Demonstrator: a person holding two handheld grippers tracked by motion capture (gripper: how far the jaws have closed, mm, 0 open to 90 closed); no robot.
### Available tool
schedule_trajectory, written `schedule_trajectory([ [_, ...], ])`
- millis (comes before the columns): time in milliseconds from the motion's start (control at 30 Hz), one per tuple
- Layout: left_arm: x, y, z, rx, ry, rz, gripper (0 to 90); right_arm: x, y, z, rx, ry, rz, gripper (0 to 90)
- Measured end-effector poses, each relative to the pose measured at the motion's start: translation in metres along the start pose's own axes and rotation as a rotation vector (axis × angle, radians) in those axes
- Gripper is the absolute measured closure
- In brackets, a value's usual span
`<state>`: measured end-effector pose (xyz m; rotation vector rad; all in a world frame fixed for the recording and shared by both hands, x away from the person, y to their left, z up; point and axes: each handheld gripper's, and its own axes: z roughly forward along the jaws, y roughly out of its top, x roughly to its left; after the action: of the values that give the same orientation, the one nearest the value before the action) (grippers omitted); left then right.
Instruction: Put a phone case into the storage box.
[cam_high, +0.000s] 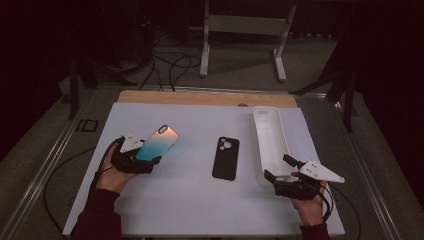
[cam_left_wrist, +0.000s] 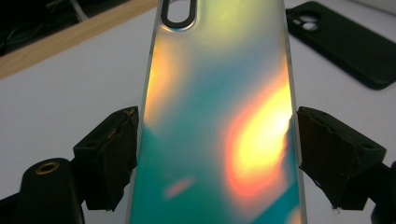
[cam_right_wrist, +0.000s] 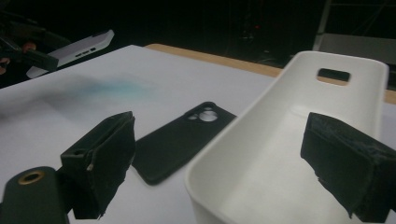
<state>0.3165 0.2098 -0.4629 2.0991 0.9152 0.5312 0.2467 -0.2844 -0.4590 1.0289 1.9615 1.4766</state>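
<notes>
My left gripper (cam_high: 149, 154) is shut on an iridescent phone case (cam_high: 159, 142) and holds it tilted above the left side of the white table. In the left gripper view both pads (cam_left_wrist: 112, 154) press the long edges of the iridescent case (cam_left_wrist: 210, 93), whose camera cutout points away. A black phone case (cam_high: 226, 158) lies flat at the table's middle, back up. My right gripper (cam_high: 278, 167) stands open at the near end of a long white tray (cam_high: 257, 135). In the right gripper view one pad (cam_right_wrist: 341, 163) is over the tray (cam_right_wrist: 261, 112) and the other is outside it.
The white tabletop (cam_high: 200, 200) has a wooden strip (cam_high: 200, 97) along its far edge. Beyond it on the floor stand a white frame (cam_high: 240, 25) and loose cables (cam_high: 170, 65). The black case (cam_right_wrist: 182, 140) lies just left of the tray.
</notes>
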Motion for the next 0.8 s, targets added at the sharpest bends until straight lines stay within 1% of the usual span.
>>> schedule_trajectory([
  [67,-0.006,0.005,-0.001,-0.011,-0.004,0.017,16.8,0.002,0.005,0.006,0.009,0.015,0.001,9.8],
  [133,-0.012,0.011,-0.001,-0.026,-0.022,0.031,16.8,0.004,0.008,0.011,0.016,0.031,0.003,9.8],
  [233,-0.025,0.019,0.001,-0.042,-0.041,0.062,16.8,0.008,0.014,0.019,0.04,0.044,-0.002,9.7],
  [333,-0.036,0.027,0.004,-0.06,-0.058,0.088,16.8,0.012,0.02,0.027,0.043,0.069,0.009,9.6],
  [400,-0.043,0.033,0.006,-0.069,-0.071,0.107,16.8,0.015,0.024,0.032,0.049,0.082,0.007,9.4],
  [467,-0.048,0.038,0.008,-0.075,-0.076,0.121,16.8,0.018,0.029,0.038,0.053,0.096,0.006,9.2],
  [567,-0.056,0.043,0.011,-0.09,-0.088,0.132,16.8,0.02,0.035,0.047,0.067,0.124,0.026,9.1],
  [700,-0.062,0.047,0.014,-0.098,-0.093,0.146,16.8,0.025,0.043,0.06,0.073,0.151,0.038,9.0],
  [800,-0.067,0.049,0.016,-0.109,-0.107,0.157,16.8,0.032,0.047,0.069,0.078,0.17,0.04,9.0],
])
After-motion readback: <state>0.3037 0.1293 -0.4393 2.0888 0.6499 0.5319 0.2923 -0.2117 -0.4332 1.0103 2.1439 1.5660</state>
